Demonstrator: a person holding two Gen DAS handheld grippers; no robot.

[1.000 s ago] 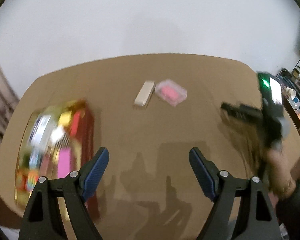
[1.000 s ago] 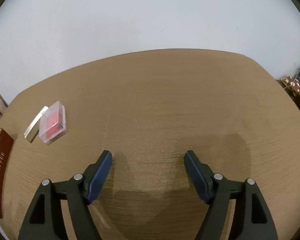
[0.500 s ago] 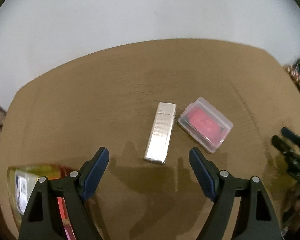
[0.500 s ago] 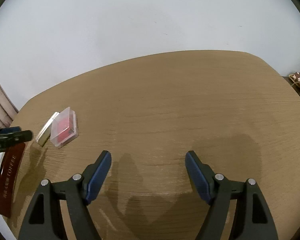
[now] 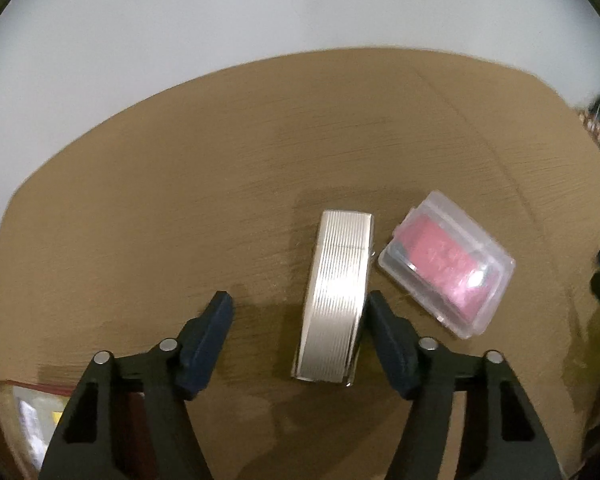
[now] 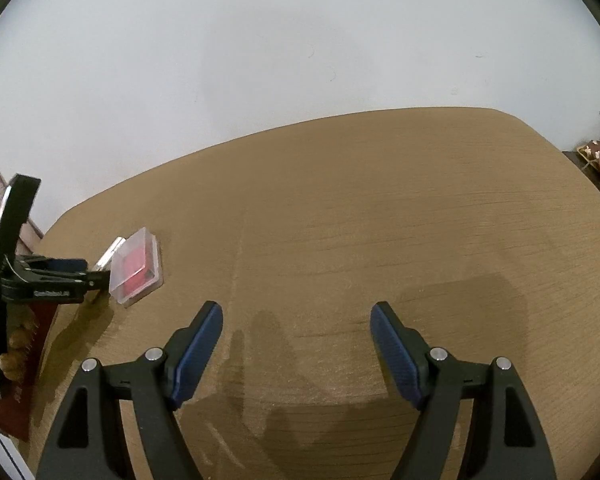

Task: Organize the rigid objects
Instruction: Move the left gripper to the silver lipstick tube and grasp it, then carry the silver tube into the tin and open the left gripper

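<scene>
Nothing looks sorted yet, as far as I can judge: the ribbed silver case and the clear plastic box with the pink insert both lie loose on the wooden worktop, just beside each other, the box to the right of the case. The left hand-held gripper is down around the near end of the silver case with its jaws spread; the right-hand pad seems to touch or nearly touch the case's edge, while the left pad stands well clear, so it has no hold on it. My guess is that the first pick is only being lined up. The right hand-held gripper hangs spread and empty over bare worktop, well to the right of both items. At the near left edge sits a dark red box with something yellowish in it, probably the place things go. It carries pale lettering I cannot read; the case and plastic box show no legible writing.
</scene>
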